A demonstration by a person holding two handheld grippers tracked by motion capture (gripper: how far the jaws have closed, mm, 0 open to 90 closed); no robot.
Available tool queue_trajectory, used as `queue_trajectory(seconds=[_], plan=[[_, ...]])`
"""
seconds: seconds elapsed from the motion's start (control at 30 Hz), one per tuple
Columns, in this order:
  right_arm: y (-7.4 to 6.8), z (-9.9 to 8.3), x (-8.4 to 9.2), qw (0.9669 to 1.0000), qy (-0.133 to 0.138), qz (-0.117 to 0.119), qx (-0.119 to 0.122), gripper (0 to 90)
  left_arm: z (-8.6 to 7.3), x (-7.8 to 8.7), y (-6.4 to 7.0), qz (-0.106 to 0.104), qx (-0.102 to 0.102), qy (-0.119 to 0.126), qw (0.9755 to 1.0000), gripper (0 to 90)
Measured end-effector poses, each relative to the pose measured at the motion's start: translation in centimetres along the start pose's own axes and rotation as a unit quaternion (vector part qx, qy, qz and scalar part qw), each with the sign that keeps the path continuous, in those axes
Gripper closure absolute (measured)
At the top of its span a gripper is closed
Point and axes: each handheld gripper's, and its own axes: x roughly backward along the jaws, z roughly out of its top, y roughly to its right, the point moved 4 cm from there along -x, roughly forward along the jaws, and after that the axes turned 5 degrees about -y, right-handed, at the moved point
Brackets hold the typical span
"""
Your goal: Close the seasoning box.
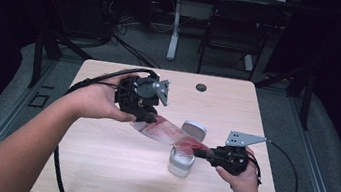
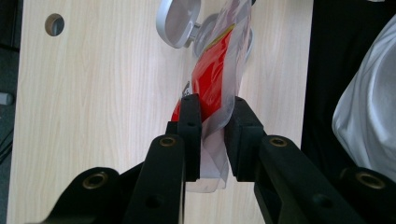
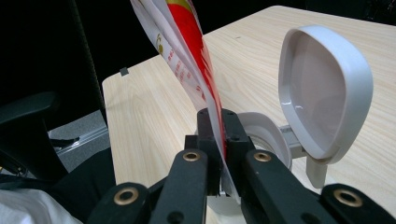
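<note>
A clear plastic bag with red print (image 1: 168, 133) stretches between both grippers above the table. My left gripper (image 1: 148, 117) is shut on its upper left end; in the left gripper view the bag (image 2: 212, 88) runs away from between the jaws of that left gripper (image 2: 214, 135). My right gripper (image 1: 201, 153) is shut on the lower right end, and in the right gripper view the bag (image 3: 187, 51) rises from the closed jaws of that right gripper (image 3: 219, 140). Right under that end stands a white container (image 1: 181, 162) with its hinged lid (image 1: 193, 128) open, also the container (image 3: 264, 133) and lid (image 3: 322, 88) beside the jaws.
The light wooden table (image 1: 98, 166) has a cable hole (image 1: 201, 87) near its far edge. A black cable (image 1: 59, 171) trails off the left side. Behind the table stand a dark chair (image 1: 233, 29) and a desk leg (image 1: 175, 26).
</note>
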Motion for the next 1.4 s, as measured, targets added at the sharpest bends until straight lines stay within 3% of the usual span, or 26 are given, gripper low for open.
queue_trajectory(seconds=[0.6,1.4], plan=[[0.2,-0.5,0.1,1.0000,-0.001,-0.001,-0.007,89.3,1.0,0.1,0.0,0.002,-0.015,0.003,0.9999,77.5],[0.2,-0.7,0.4,0.9999,-0.004,-0.007,-0.009,89.4,1.5,0.3,0.0,0.004,-0.019,0.007,0.9998,77.5]])
